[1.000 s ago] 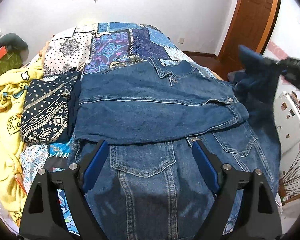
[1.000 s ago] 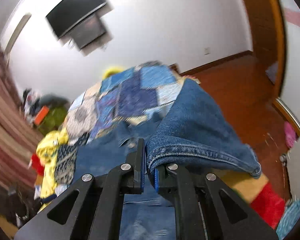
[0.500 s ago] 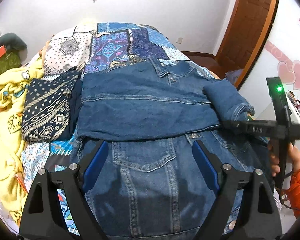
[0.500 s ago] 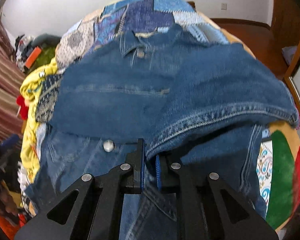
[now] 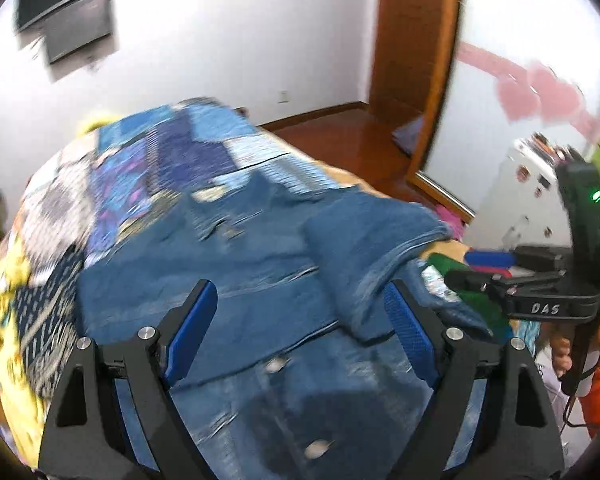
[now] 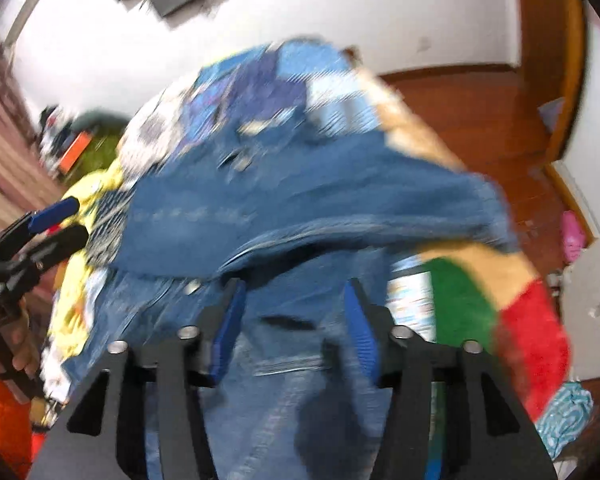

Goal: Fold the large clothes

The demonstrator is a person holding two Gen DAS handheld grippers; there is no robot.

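A blue denim jacket (image 5: 228,292) lies on the bed, both sleeves folded across its chest; it also shows in the right wrist view (image 6: 284,208). The right sleeve (image 5: 364,248) rests loose on top, cuff toward the bed's right edge. My left gripper (image 5: 300,320) is open and empty above the jacket's lower half. My right gripper (image 6: 294,316) is open and empty just in front of the sleeve's cuff (image 6: 380,232). It shows in the left wrist view (image 5: 488,270) at the right. Both views are motion-blurred.
A patchwork bedspread (image 5: 188,152) covers the bed. Yellow and patterned dark clothes (image 5: 40,312) lie piled at the left. Wooden floor and a door (image 5: 412,60) are to the right. A green and red blanket (image 6: 480,300) hangs at the bed's right edge.
My right gripper carried the sleeve over the jacket, laid it down, opened and let go. Both cameras have swung upward; my left gripper stayed open.
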